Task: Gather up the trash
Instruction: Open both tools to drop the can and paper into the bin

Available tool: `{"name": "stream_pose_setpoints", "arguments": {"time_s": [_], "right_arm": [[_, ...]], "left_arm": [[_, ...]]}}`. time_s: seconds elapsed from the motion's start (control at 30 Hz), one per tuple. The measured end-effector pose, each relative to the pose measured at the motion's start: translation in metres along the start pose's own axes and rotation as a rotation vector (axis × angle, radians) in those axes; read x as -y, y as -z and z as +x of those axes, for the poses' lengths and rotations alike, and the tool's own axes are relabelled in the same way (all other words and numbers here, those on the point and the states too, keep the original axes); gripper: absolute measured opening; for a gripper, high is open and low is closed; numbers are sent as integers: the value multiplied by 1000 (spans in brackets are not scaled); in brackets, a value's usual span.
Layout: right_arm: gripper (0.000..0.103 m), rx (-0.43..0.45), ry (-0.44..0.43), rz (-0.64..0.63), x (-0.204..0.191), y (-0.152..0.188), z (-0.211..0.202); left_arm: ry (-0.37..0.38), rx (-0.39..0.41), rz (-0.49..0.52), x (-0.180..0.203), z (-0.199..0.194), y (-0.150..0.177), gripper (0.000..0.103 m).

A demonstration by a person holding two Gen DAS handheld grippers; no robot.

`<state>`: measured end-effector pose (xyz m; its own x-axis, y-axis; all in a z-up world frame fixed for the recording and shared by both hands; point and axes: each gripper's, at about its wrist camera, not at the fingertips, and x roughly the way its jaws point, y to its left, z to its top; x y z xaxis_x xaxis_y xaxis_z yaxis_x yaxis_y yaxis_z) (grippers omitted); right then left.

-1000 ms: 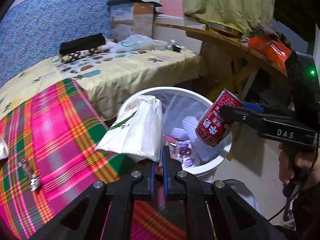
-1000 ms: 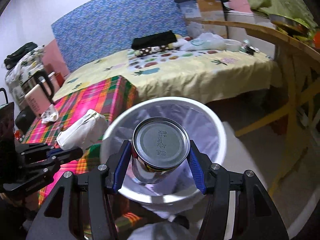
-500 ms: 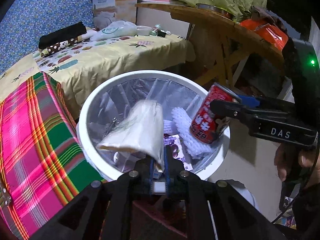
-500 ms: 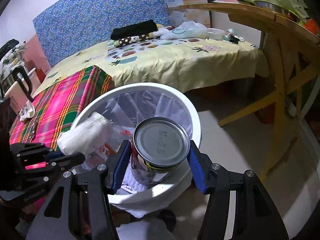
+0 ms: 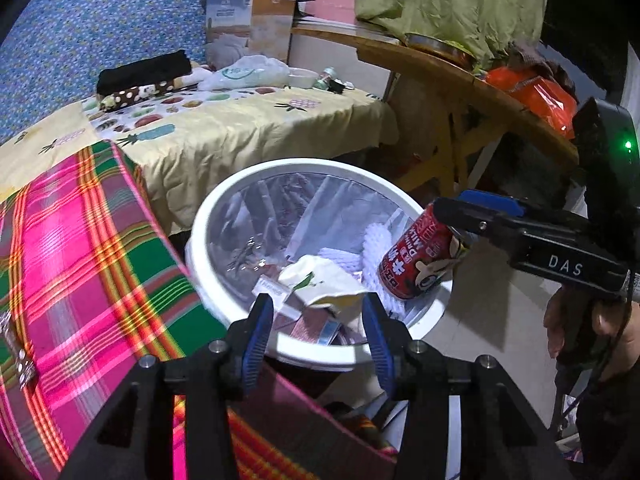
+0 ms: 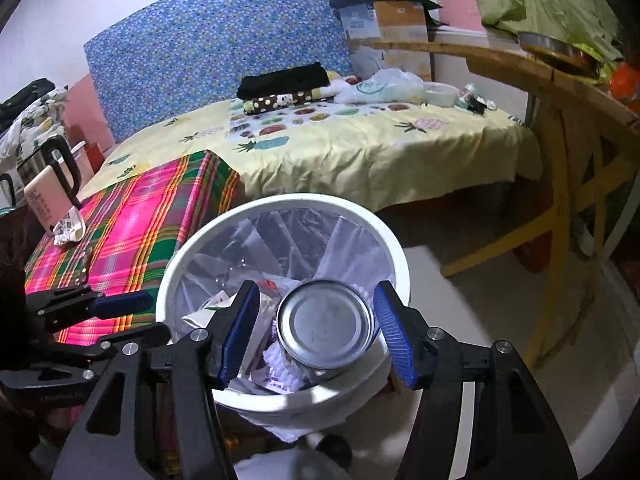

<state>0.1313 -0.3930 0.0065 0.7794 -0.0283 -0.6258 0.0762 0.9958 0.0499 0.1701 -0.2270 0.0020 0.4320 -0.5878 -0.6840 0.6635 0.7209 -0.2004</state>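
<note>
Both claws sit over the round white plastic bin w/ clear liner [image 5: 320,350], lower centre of both views. Left claw [image 5: 316,334] opening, nothing pinched; the crumpled white paper bag [image 5: 320,284] lies just beyond its tips, inside the bin. Right claw [image 6: 318,332] opening, pads clear of the red printed drink can [image 5: 416,256]. Can's long axis runs along the claw, base toward the cam, tipped over the right rim.

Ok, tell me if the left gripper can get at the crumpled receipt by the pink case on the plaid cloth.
Probably yes. The left gripper hangs over the white bin with jaws opening and empty, and the plaid cloth toward the crumpled receipt looks unobstructed.
</note>
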Motion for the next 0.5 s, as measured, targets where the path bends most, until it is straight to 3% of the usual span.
{"name": "stream_pose_setpoints", "arguments": {"time_s": [0.4, 0.43, 0.5], "right_arm": [[59, 31, -15, 66, 4, 10, -18], [56, 33, -13, 75, 4, 14, -19], [32, 14, -13, 79, 2, 21, -17]], "left_arm": [[-36, 14, -53, -15, -24, 15, 48], [-35, 17, -59, -17, -26, 16, 48], [-38, 22, -66, -18, -30, 19, 48]]}}
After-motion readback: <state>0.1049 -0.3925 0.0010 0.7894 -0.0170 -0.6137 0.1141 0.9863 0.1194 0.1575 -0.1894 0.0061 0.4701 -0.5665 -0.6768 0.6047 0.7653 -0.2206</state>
